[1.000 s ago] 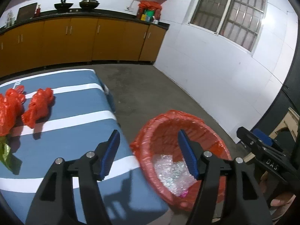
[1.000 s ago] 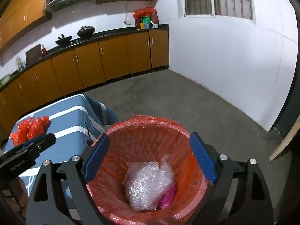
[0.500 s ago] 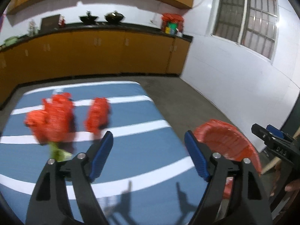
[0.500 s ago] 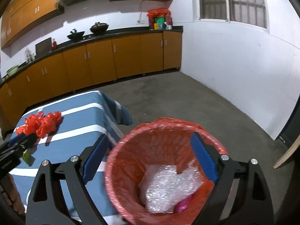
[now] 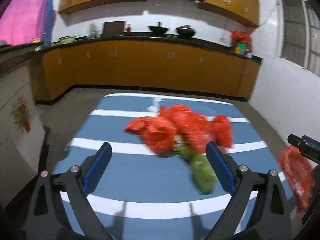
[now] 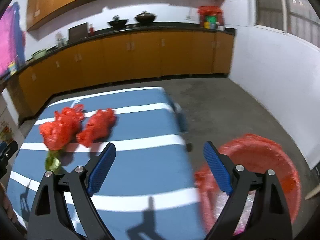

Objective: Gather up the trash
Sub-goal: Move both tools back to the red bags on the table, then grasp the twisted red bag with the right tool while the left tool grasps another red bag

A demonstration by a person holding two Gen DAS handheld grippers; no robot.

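Crumpled red plastic bags (image 5: pixel 180 126) and a green wrapper (image 5: pixel 202 172) lie on the blue-and-white striped table (image 5: pixel 140 176). My left gripper (image 5: pixel 159 160) is open and empty, over the table just short of them. In the right wrist view the red bags (image 6: pixel 62 128), a second red bag (image 6: pixel 98 126) and the green wrapper (image 6: pixel 52 162) lie at the far left. My right gripper (image 6: pixel 160 158) is open and empty above the table's right edge. The red-lined trash bin (image 6: pixel 266 160) stands on the floor to the right, also seen in the left wrist view (image 5: pixel 296 172).
Orange kitchen cabinets (image 5: pixel 160 68) with a dark counter run along the back wall. A white wall (image 6: pixel 280 92) stands to the right. Grey concrete floor (image 6: pixel 220 108) lies between table and walls. A low white cabinet (image 5: pixel 16 124) stands at the left.
Both grippers have swung left from over the trash bin to over the table. The red bags and green wrapper now sit in front of my left gripper. Both stay open.
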